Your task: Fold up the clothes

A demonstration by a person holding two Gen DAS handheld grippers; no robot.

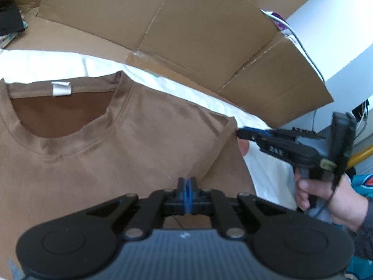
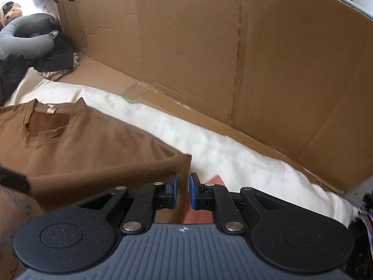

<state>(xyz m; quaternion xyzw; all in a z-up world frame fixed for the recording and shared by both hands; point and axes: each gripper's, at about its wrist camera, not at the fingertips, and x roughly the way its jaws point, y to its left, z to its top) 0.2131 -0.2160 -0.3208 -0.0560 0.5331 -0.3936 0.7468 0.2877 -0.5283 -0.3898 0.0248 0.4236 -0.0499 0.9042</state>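
A brown T-shirt [image 1: 98,154] lies front up on a white sheet [image 1: 272,175], its collar and white label [image 1: 61,88] at the upper left. My left gripper [image 1: 186,182] is shut on the shirt's right side, where the cloth rises in a ridge to the tips. My right gripper [image 1: 239,133], held in a hand [image 1: 312,191], hovers just off the shirt's shoulder corner. In the right wrist view the right gripper [image 2: 183,190] shows a narrow gap with nothing in it, beside the T-shirt's [image 2: 93,154] corner.
Cardboard walls [image 2: 233,58] stand behind the sheet [image 2: 209,144]. A grey neck pillow [image 2: 25,39] and dark clothes [image 2: 53,58] are piled at the far left. A pink patch [image 2: 215,179] shows on the sheet under the right gripper. Teal fabric [image 1: 363,182] lies at the right.
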